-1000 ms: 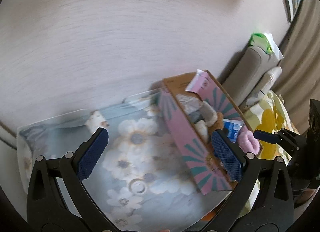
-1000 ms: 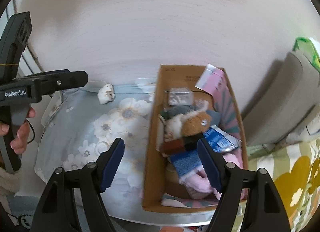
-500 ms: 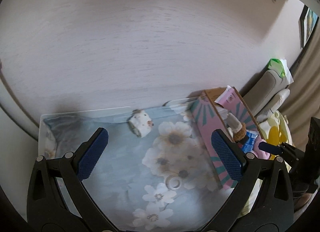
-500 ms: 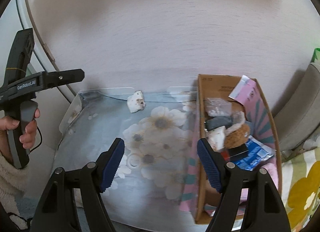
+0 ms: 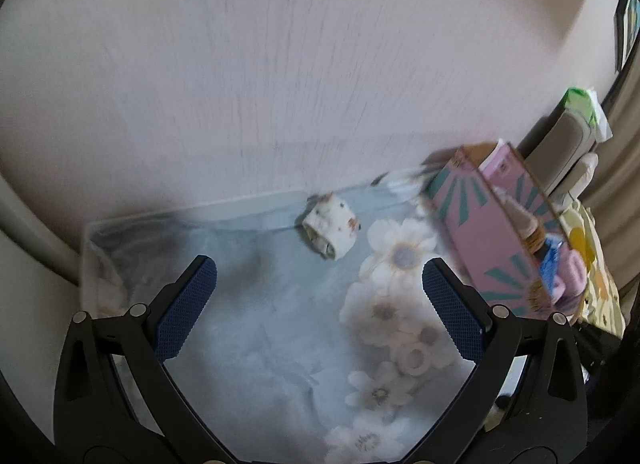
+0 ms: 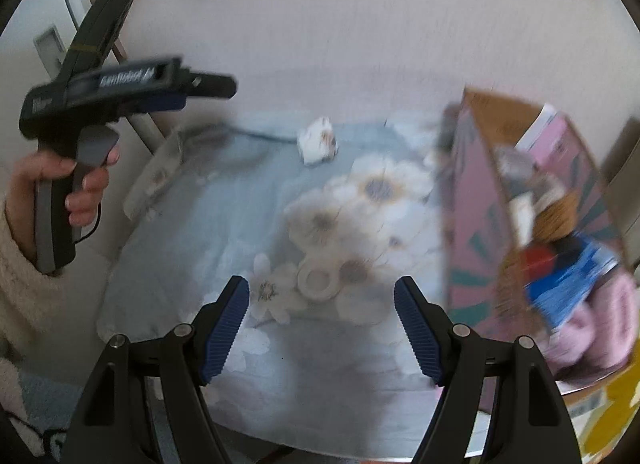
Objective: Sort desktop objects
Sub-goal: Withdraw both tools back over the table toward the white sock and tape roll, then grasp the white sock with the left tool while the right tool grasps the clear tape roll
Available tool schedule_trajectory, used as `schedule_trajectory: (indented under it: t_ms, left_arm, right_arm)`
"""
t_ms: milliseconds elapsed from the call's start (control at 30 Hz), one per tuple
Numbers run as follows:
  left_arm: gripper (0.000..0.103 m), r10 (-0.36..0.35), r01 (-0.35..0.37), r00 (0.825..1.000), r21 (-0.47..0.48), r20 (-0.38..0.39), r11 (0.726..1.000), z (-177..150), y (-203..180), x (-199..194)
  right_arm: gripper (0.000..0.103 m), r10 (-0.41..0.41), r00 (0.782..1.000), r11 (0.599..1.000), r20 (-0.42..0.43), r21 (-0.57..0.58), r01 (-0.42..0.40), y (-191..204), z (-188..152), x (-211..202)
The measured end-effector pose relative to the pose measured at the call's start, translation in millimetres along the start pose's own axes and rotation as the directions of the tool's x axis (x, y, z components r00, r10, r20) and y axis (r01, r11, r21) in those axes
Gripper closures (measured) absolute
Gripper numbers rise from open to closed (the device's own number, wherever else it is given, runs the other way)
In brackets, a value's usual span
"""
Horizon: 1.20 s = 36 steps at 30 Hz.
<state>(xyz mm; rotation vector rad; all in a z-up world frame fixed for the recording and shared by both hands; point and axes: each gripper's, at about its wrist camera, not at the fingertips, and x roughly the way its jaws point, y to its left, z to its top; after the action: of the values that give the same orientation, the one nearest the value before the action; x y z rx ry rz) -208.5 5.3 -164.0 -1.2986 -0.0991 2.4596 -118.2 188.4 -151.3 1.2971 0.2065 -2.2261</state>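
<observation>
Two loose items remained on table (image 6: pixel 172 264): white ring (image 6: pixel 318 283) just ahead of right hand-held gripper (image 6: pixel 322 328), rolled cloth (image 5: pixel 331 231) beyond left hand-held gripper (image 5: pixel 320 312). Both spread, empty. Advice: centre the ring between the fingers before closing; box (image 6: pixel 472 232) to the right.

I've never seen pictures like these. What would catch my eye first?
Probably the pink cardboard box at the right of the flowered blue cloth, crammed with soft, colourful things. Next, the two things left out on the cloth: a rolled white cloth near the wall and a white ring just ahead of the open right gripper.
</observation>
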Motion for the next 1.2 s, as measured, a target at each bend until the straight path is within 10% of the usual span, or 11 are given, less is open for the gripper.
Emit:
schedule_trajectory:
  t_ms: [567,733,1200]
  left_arm:
    - [0.024,-0.019,0.021,1.0,0.094,-0.024,0.995,0,-17,151]
    - [0.062,0.007,-0.003,1.0,0.135,-0.031,0.991,-4,-21,164]
    - [0.07,0.005,-0.004,1.0,0.112,-0.013,0.994,4,-30,134]
  right_arm:
    - [0.037,-0.094,0.994,0.994,0.062,-0.048,0.097,5,-21,96]
    - [0.064,-0.098,0.99,0.988,0.104,-0.107,0.109,10,-25,94]
    - [0.064,-0.05,0.993,0.996,0.103,-0.065,0.057,7,-13,76]
